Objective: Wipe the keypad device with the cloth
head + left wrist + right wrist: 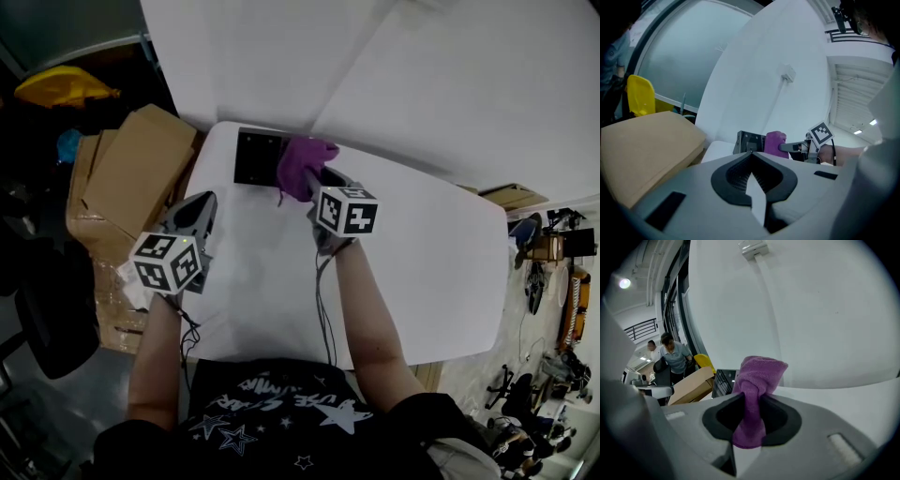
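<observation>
My right hand-held gripper point(750, 414) is clamped on the purple cloth point(757, 376). The cloth is pinched right between the jaws, with a bunched-up wad sticking out past the tips and a tail hanging back toward me. From the head view that wad sits at the right edge of the keypad device point(257, 157), but I honestly can't tell if it's pressing on it or just over it. The device is a dark square thing lying flat in the far left corner of the white tabletop point(422, 272), right up by the white wall point(450, 84) that runs along the far edge. My left hand-held gripper point(751, 174) has nothing in it, and its jaws are closed with the tips meeting. It hovers over the left edge of the tabletop, on my side of the device and clear of it, pointing roughly toward the device. Off the left edge of the tabletop there are cardboard boxes point(131, 169) stacked up close beside it, and a yellow thing point(61, 89) further back past them. The right gripper view also catches a couple of people point(670, 355) standing way off in the background behind the boxes.
</observation>
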### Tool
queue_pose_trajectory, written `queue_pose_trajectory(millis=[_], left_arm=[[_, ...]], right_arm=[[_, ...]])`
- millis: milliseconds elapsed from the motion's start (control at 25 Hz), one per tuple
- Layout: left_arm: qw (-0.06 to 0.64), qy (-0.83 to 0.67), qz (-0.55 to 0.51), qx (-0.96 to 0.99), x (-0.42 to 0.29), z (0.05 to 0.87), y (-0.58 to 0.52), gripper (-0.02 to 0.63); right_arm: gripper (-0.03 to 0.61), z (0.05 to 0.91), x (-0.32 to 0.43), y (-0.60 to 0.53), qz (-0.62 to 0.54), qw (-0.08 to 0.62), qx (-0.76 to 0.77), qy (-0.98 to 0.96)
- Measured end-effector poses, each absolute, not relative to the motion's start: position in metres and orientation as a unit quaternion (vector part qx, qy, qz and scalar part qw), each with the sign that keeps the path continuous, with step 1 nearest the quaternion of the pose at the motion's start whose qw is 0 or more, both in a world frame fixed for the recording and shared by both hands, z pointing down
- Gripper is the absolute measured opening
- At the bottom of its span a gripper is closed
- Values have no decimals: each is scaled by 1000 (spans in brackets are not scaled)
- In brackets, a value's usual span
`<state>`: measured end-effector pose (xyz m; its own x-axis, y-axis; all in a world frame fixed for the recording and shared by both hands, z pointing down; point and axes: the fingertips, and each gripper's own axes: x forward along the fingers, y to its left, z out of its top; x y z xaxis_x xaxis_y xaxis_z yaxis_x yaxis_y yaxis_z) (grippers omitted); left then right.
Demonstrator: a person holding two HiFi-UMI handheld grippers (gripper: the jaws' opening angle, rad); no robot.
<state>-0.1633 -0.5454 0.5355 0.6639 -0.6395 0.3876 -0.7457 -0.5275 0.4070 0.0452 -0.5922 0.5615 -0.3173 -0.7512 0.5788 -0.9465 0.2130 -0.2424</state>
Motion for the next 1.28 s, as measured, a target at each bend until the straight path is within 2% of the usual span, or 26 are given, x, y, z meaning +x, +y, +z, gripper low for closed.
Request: queue_pose_trajectory(millis=[560,1280], left_arm=[[266,-396,87,874,-155,520,-531,8],[236,-398,70,884,-137,471,-455,8]], right_arm=[[92,544,50,-573,279,156,561,-764],[93,487,23,-497,239,143,513,-812]])
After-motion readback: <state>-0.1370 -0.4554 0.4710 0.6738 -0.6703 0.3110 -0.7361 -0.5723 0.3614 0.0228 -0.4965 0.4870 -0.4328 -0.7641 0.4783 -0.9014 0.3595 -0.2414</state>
